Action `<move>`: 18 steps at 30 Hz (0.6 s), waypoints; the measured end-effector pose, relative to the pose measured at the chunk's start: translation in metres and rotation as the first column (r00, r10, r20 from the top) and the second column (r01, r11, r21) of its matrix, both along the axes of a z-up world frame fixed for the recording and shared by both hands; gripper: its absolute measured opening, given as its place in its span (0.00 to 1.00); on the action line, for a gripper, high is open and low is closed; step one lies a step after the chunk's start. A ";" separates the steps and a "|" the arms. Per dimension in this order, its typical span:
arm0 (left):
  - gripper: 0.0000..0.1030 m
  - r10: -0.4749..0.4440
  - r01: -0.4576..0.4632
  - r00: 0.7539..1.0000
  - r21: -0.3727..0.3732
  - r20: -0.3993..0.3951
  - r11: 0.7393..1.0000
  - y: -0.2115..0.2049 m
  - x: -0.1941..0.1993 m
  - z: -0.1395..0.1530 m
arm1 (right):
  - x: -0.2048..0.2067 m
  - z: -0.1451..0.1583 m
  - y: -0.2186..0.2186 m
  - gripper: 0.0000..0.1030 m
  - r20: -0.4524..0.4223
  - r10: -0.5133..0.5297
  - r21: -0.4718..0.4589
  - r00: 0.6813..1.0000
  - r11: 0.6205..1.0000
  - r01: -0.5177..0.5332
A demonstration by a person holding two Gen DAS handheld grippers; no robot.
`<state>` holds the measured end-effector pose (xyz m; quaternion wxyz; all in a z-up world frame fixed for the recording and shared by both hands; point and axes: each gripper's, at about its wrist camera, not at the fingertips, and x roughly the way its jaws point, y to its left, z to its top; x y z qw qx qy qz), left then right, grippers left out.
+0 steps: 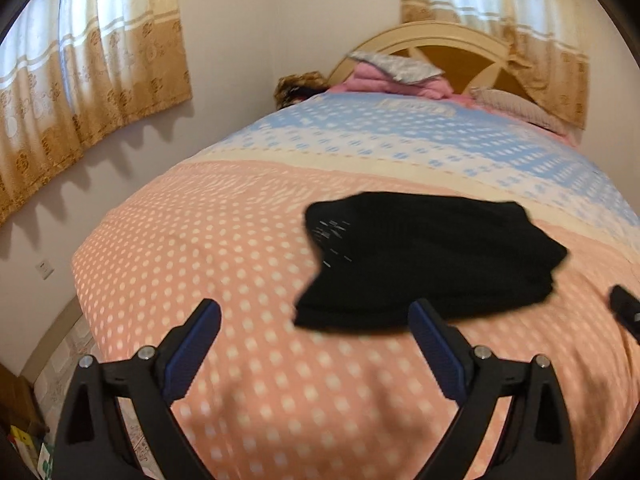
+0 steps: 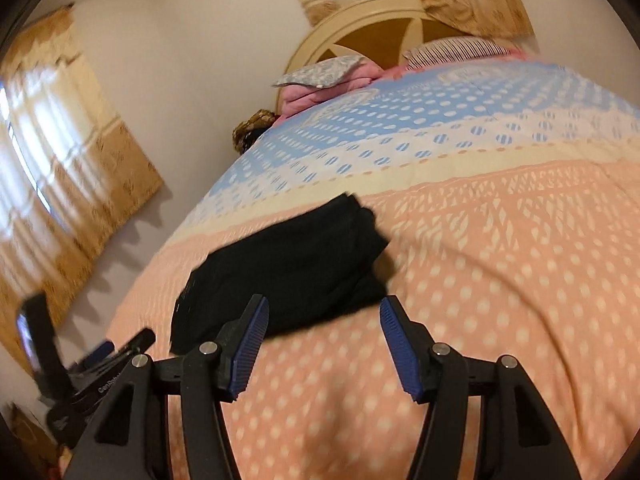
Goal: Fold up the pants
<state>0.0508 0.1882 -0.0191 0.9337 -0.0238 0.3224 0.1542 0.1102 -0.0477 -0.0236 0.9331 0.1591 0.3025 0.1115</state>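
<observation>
The black pants [image 1: 420, 256] lie folded into a compact bundle on the dotted pink and blue bed cover [image 1: 192, 248]. My left gripper [image 1: 316, 306] hovers just short of the bundle's near edge, jaws wide open and empty. In the right wrist view the pants [image 2: 288, 268] lie just beyond my right gripper [image 2: 324, 300], which is open with only the cover between its blue pads [image 2: 248, 344]. The left gripper [image 2: 100, 360] shows at the lower left of that view. A tip of the right gripper [image 1: 624, 308] shows at the right edge of the left wrist view.
Pink bedding and pillows [image 1: 400, 76] are piled against the arched headboard [image 1: 440, 40] at the far end. Gold curtains [image 1: 80, 80] hang on the wall left of the bed, with a narrow strip of floor [image 1: 60, 360] along that side.
</observation>
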 end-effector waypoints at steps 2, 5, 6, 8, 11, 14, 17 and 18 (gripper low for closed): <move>0.95 -0.019 0.019 1.000 0.001 0.008 1.000 -0.008 -0.011 0.001 | -0.022 0.000 0.004 0.58 0.008 -0.022 -0.033 1.000 0.999 0.022; 0.95 -0.046 0.047 0.998 -0.024 0.043 0.999 -0.013 -0.031 0.006 | -0.051 0.000 0.005 0.58 0.019 -0.064 -0.056 0.998 0.996 0.065; 0.95 -0.060 0.061 0.997 -0.029 0.055 0.998 -0.016 -0.036 0.007 | -0.061 0.003 0.004 0.58 0.028 -0.071 -0.065 0.997 0.995 0.073; 0.95 -0.085 0.087 0.994 -0.023 0.071 0.996 -0.023 -0.046 0.010 | -0.075 0.009 0.002 0.58 0.057 -0.086 -0.094 0.995 0.991 0.091; 0.95 -0.129 0.131 0.987 -0.016 0.093 0.991 -0.034 -0.058 0.015 | -0.100 0.021 -0.001 0.58 0.118 -0.116 -0.111 0.986 0.985 0.129; 1.00 -0.163 0.163 0.980 0.009 0.117 0.987 -0.046 -0.070 0.022 | -0.117 0.033 -0.003 0.61 0.175 -0.143 -0.110 0.974 0.980 0.164; 1.00 -0.165 0.160 0.976 0.047 0.142 0.986 -0.050 -0.077 0.026 | -0.129 0.039 -0.003 0.67 0.216 -0.164 -0.099 0.963 0.977 0.188; 1.00 -0.163 0.157 0.976 0.049 0.144 0.986 -0.050 -0.078 0.026 | -0.132 0.039 -0.002 0.67 0.224 -0.165 -0.093 0.961 0.978 0.189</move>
